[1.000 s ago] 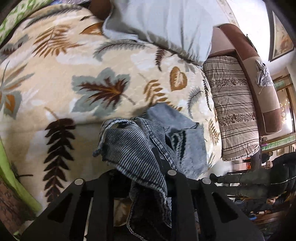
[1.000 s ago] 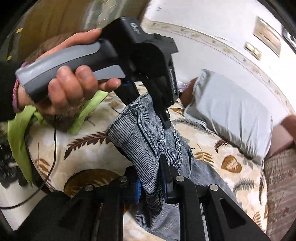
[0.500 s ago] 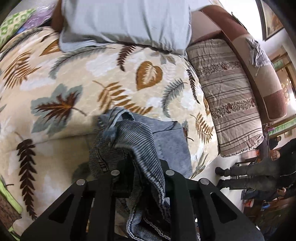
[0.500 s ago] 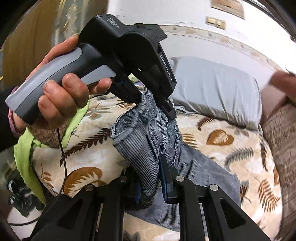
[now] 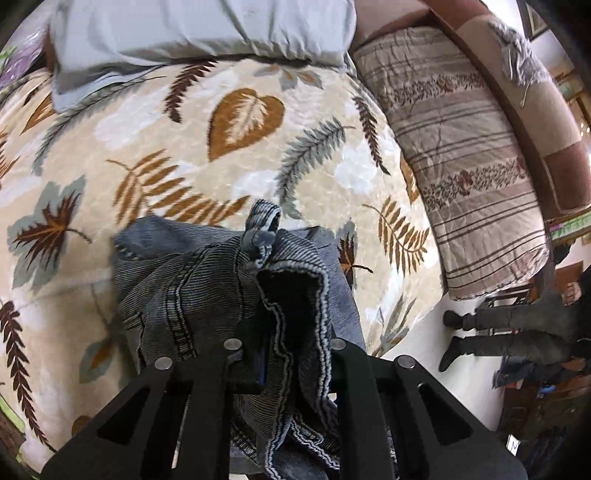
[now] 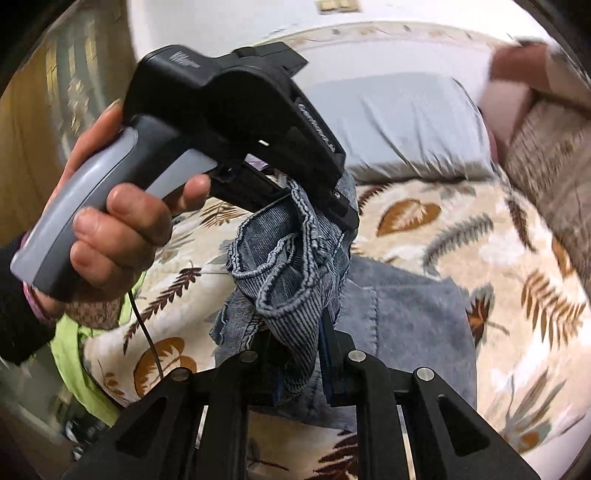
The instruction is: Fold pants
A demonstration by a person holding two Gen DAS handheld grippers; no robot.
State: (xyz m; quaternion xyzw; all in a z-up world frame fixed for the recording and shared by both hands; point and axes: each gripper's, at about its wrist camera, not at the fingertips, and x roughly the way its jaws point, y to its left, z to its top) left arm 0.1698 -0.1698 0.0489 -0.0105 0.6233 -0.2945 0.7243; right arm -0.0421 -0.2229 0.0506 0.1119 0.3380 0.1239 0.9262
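Note:
Grey-blue ribbed denim pants (image 5: 207, 280) hang bunched over a leaf-patterned bed cover (image 5: 155, 155). My left gripper (image 5: 280, 354) is shut on a fold of the pants near a belt loop. It also shows from outside in the right wrist view (image 6: 314, 206), held in a hand, gripping the fabric's upper edge. My right gripper (image 6: 306, 354) is shut on the same pants (image 6: 291, 273) a little lower. The two grippers are close together. The rest of the pants (image 6: 413, 325) lies flat on the bed.
A grey pillow (image 5: 199, 33) lies at the head of the bed. A striped cushion (image 5: 465, 166) leans on a brown sofa arm (image 5: 546, 122) at the right. A green sheet edge (image 6: 85, 354) hangs at the left. People stand beyond the bed (image 5: 517, 325).
Both grippers have carried the held pants toward the pillow end of the bed and swung right. The grippers have come closer together. More of the pants now lies flat.

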